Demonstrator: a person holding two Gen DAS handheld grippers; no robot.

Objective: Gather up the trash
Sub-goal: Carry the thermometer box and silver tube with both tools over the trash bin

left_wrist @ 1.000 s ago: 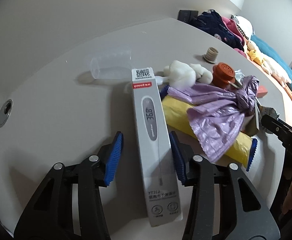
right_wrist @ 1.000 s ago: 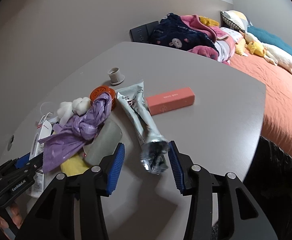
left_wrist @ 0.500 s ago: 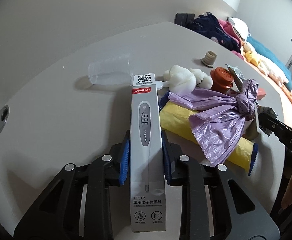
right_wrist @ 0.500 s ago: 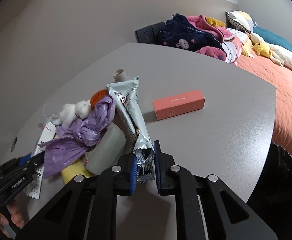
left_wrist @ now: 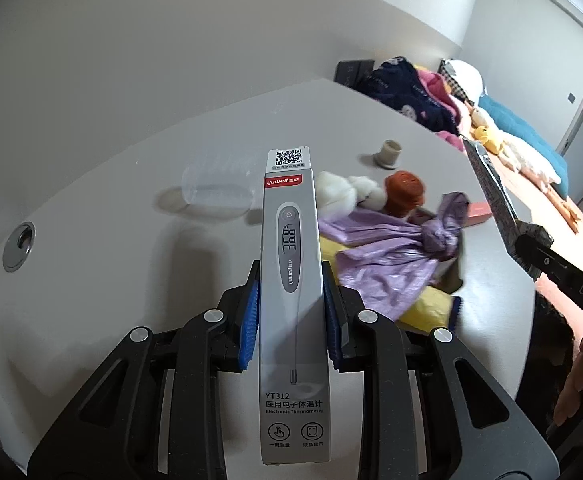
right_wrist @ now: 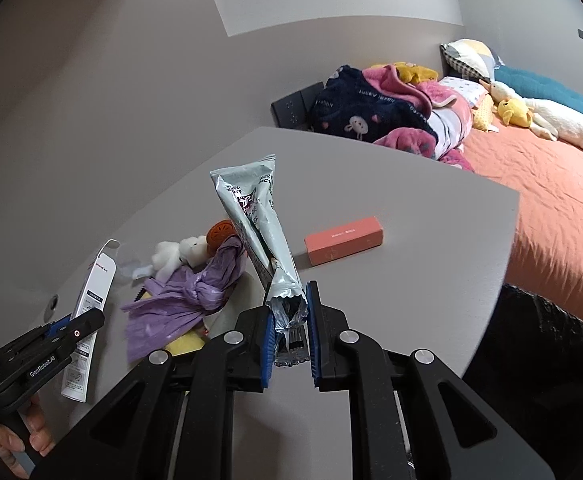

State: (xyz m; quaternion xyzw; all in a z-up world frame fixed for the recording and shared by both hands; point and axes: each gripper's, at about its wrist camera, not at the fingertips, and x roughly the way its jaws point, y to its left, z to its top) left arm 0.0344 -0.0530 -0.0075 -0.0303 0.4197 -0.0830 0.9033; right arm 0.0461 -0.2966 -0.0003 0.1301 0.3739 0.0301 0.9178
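The tall grey-and-white cardboard thermometer box (left_wrist: 291, 280) is off the grey desk (left_wrist: 103, 240), clamped at mid-length between the blue pads of the left tongs (left_wrist: 290, 316), its QR-code end pointing away from the camera and above the knotted lilac plastic bag (left_wrist: 387, 248), which serves here as landmark. To the bag's right, the long crumpled silver foil sachet (right_wrist: 259, 232) is pinched at its torn lower end by the right tongs (right_wrist: 289, 334) and stands steeply, its far end in the air. Behind the bag lie white cotton balls (left_wrist: 345, 196), an orange-brown round lid (left_wrist: 405, 188) and a small beige cap (left_wrist: 388, 153); a clear plastic cup (left_wrist: 219, 188) rests on its side to the bag's left, a yellow sheet (left_wrist: 427, 304) lies under it, and a salmon-pink carton (right_wrist: 343, 240) sits beyond it towards the bed. To carry both pieces well, I judge each grip should stay firm and each load rise straight, since the sachet's loose top could brush the bag and drag the heap. Half a second ago the box lay lower and the sachet leaned over the heap; a second ago both pairs of tongs stood apart around pieces lying flat.
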